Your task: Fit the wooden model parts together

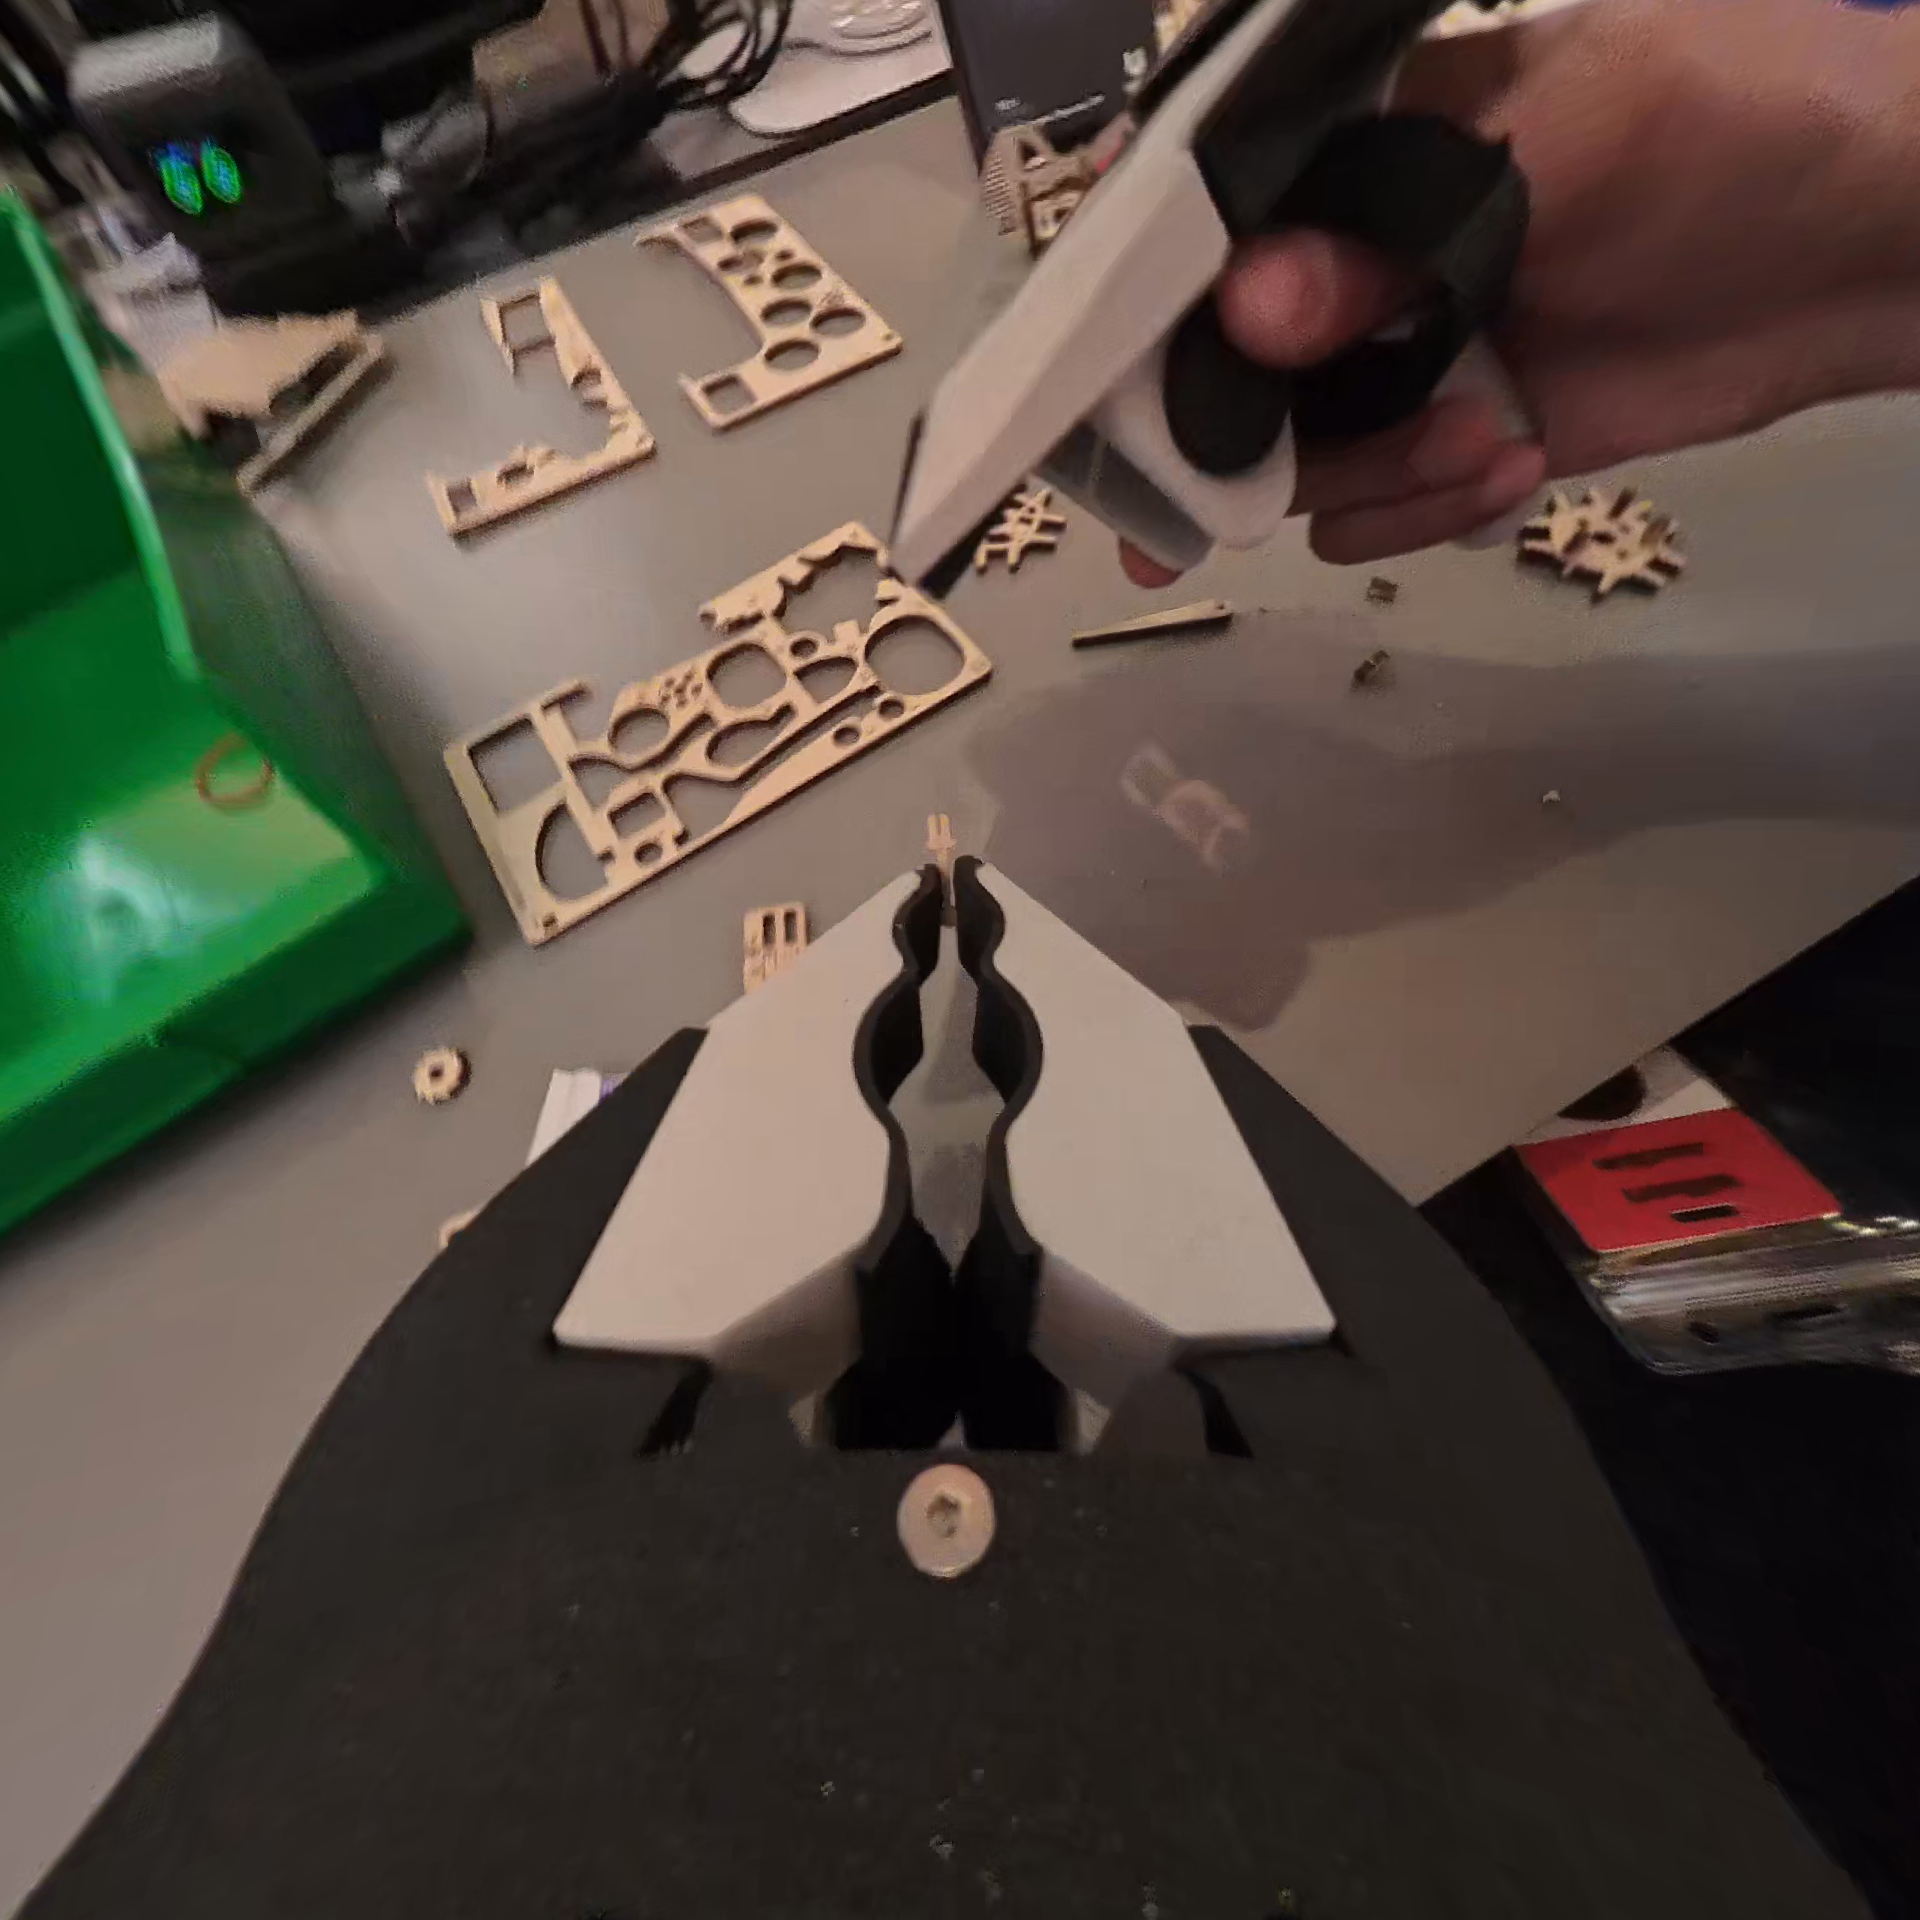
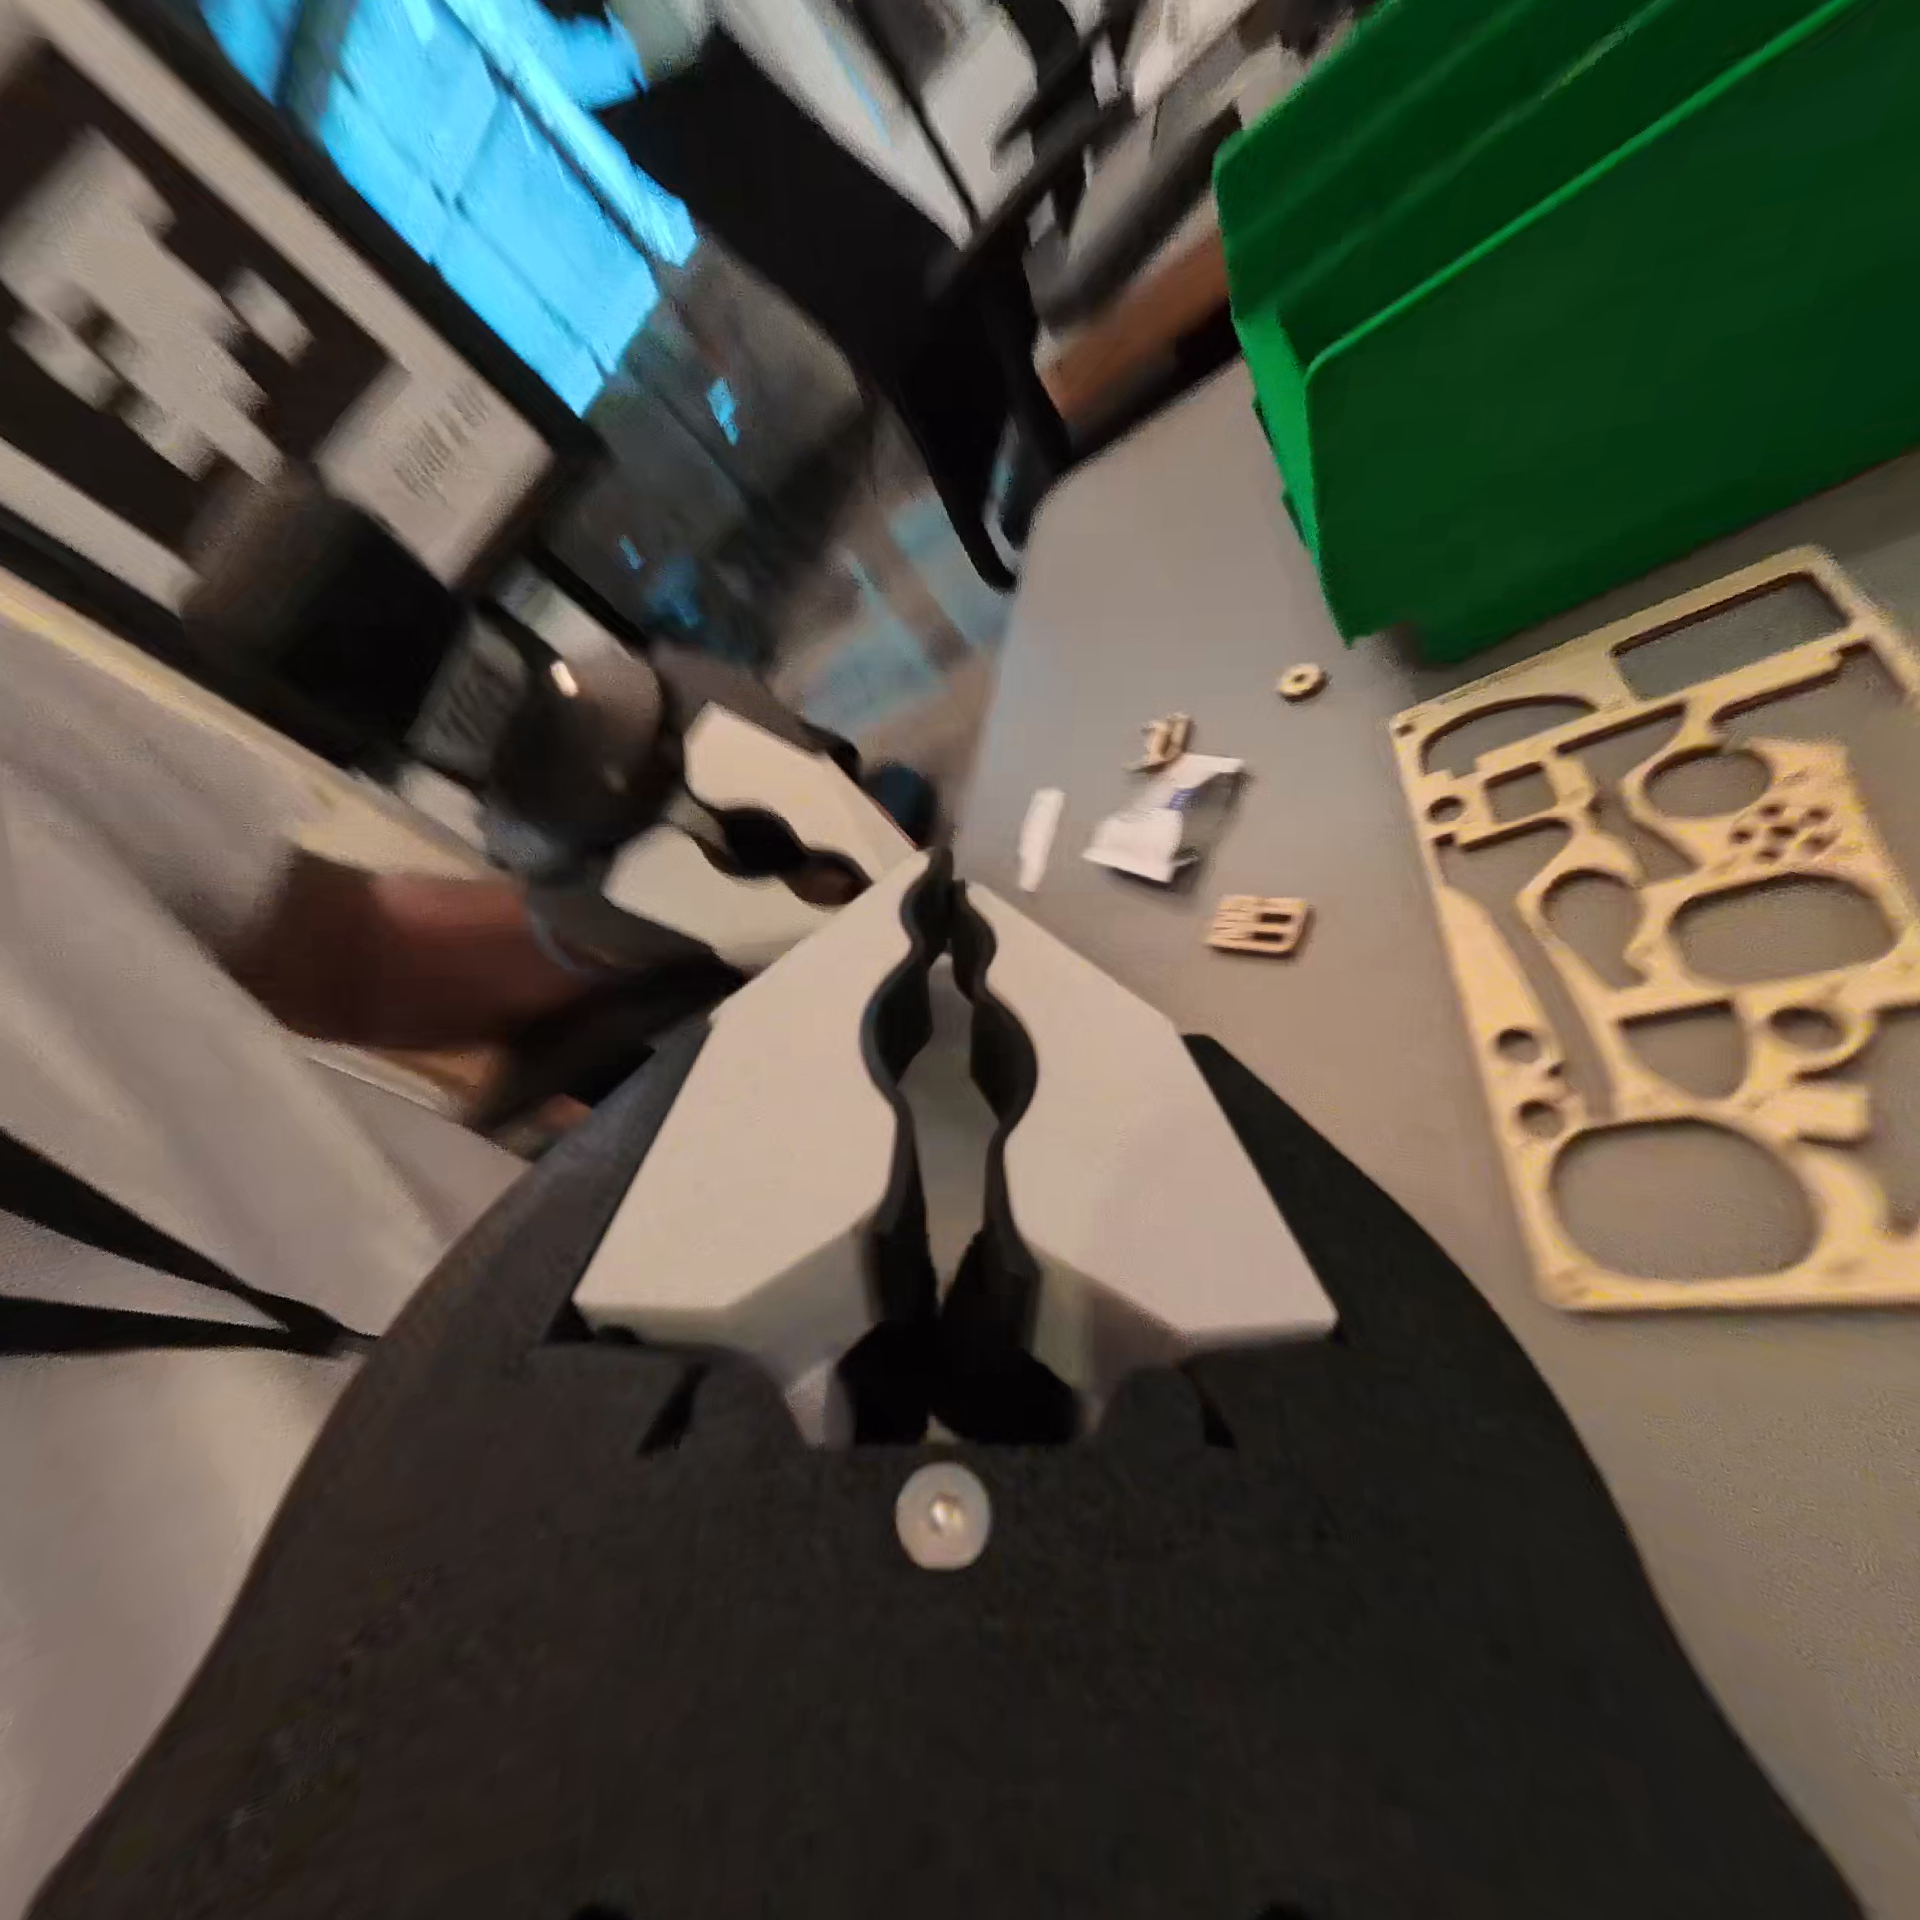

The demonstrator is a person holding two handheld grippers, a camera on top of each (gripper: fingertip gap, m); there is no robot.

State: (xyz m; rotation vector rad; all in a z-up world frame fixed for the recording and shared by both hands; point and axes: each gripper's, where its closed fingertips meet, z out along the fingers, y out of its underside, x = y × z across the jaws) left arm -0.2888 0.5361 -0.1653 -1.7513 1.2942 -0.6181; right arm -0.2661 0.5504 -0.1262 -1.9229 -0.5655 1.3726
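Note:
My left gripper (image 1: 940, 878) is shut on a tiny wooden pin (image 1: 940, 837) that sticks out past its tips, above the grey table (image 1: 1299, 831). My right gripper (image 1: 914, 566), held by a hand, points down with shut jaws at the far corner of a punched-out wooden sheet (image 1: 717, 727). In its own blurred view the right gripper (image 2: 943, 883) is shut with nothing seen between the tips, and the sheet (image 2: 1683, 966) lies to its right. A small slotted wooden piece (image 1: 774, 940) lies just left of my left gripper's tips.
A green bin (image 1: 156, 727) stands at the left. Two more punched sheets (image 1: 561, 416) (image 1: 779, 312) lie farther back. A wooden gear-like part (image 1: 1600, 540), a thin wooden stick (image 1: 1153, 623) and a small gear (image 1: 440, 1073) lie loose. A red packet (image 1: 1683, 1174) sits off the table's right edge. Across from one pair of fingers to the other is roughly 5 centimetres. Between my left fingertips and the small slotted wooden piece (image 1: 774, 940) there is roughly 9 centimetres. My right wrist view (image 2: 1256, 918) looks at it from another angle.

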